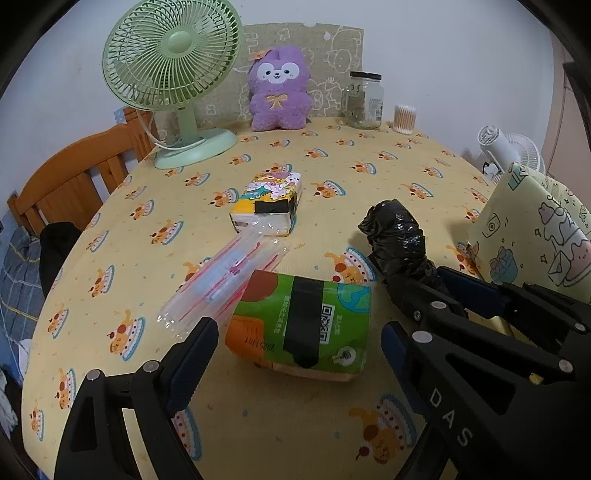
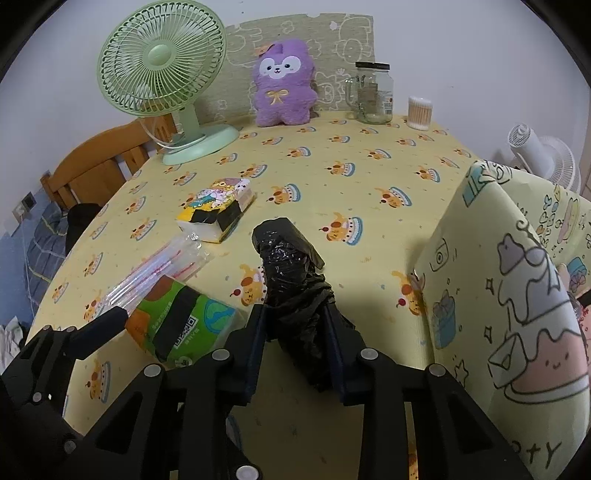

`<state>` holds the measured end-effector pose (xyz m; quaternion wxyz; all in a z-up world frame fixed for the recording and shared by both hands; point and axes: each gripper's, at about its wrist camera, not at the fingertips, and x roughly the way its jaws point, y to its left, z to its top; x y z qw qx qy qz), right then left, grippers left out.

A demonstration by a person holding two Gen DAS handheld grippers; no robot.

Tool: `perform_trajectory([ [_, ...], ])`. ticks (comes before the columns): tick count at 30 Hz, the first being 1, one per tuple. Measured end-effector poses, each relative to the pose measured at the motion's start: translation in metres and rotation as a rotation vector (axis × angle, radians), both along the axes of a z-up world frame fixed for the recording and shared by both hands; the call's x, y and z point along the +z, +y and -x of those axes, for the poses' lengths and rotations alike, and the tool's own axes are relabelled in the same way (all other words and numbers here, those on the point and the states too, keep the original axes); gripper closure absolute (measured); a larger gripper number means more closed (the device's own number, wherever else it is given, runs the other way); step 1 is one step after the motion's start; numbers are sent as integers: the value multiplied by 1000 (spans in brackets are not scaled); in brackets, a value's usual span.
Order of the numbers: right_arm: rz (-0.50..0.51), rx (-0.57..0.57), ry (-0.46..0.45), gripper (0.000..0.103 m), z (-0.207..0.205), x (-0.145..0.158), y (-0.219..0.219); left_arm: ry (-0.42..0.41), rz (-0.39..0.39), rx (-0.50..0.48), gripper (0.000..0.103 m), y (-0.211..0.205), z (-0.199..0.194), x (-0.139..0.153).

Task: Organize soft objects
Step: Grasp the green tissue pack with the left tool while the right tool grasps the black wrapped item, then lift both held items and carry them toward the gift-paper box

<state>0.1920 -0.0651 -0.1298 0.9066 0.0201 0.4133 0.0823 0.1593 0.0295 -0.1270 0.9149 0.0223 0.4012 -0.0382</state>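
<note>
1. Right tongs (image 2: 295, 325) clenched around black bag roll (image 2: 291, 273), held above the counter (image 2: 332, 184).
2. Left tongs (image 1: 299, 343) spread wide, straddling green tissue pack (image 1: 306, 321) on the counter.
3. Clear zip bags (image 1: 221, 280) lean on the green pack, beside cartoon tissue pack (image 1: 269, 203).

A pale wall (image 1: 424, 33) fills the top of the frame — an orange wooden chair (image 1: 74, 177) stands at left, a white fan (image 2: 543, 155) far right.
</note>
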Motion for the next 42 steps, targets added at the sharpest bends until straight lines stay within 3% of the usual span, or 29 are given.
perform_trajectory([
  [4,-4,-1,0,70,-3,0,-1,7,17,1,14,0,-6,-3],
  [6,-5,1,1,70,-4,-1,-1,17,26,3,24,2,-9,-5],
  [12,-15,1,4,70,-4,0,-1,19,58,-9,28,4,-9,-6],
  [24,-43,20,-19,71,22,12,0,-14,56,3,29,5,18,8],
  [42,-52,47,-126,71,68,54,2,-116,52,27,30,4,61,46],
])
